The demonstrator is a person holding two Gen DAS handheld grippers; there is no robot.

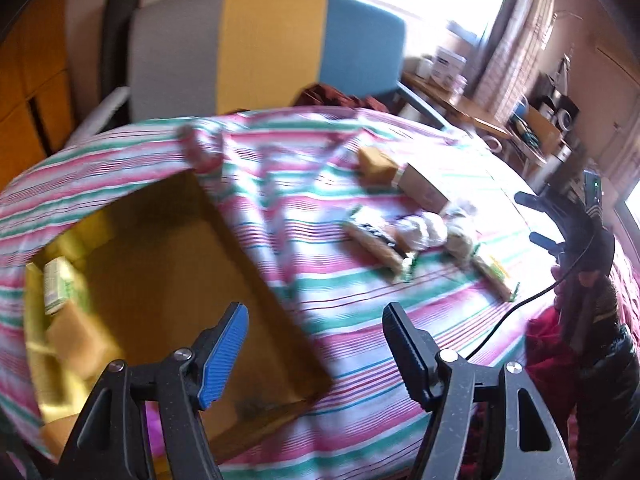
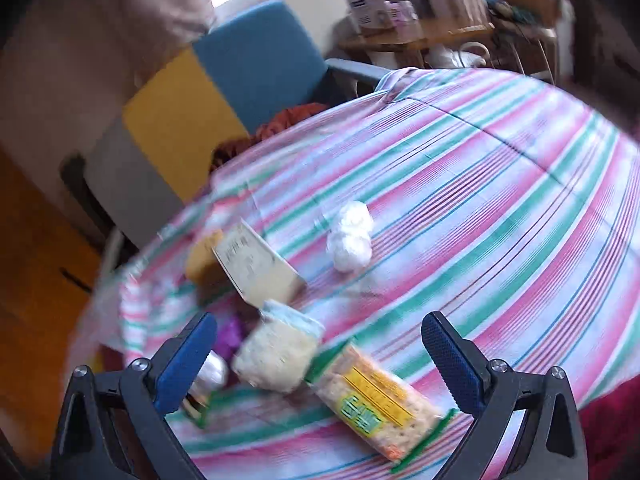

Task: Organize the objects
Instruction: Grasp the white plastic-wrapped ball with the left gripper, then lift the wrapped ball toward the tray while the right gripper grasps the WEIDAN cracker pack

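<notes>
- Jaws of the left gripper (image 1: 316, 344): spread wide and empty, hanging over the near edge of the cardboard box (image 1: 192, 280), which sits on the striped cloth (image 1: 360, 320) of the tabletop.
- Jaws of the right gripper (image 2: 316, 356): likewise spread and empty, poised above the cracker pack (image 2: 376, 396).
- Box contents: a green-and-white carton (image 1: 60, 284) and tan blocks lie against the left wall; most of the floor is bare.
- Loose items: the cracker pack, a clear bag of pale food (image 2: 280, 356), a flat card box (image 2: 256, 264), an orange block (image 2: 204, 260) and a white wad (image 2: 350, 240) lie on the cloth right of the box, several of them touching.
- Risk, crowding: the bag touches the cracker pack, so closing on the pack may drag or pinch the bag as well.
- Risk, fragility: a hard squeeze probably cracks the crackers.
- Risk, cloth: wrinkles may snag a low finger and shift the pile.
- Risk, blur: both views are smeared, so alignment is hard to judge.
</notes>
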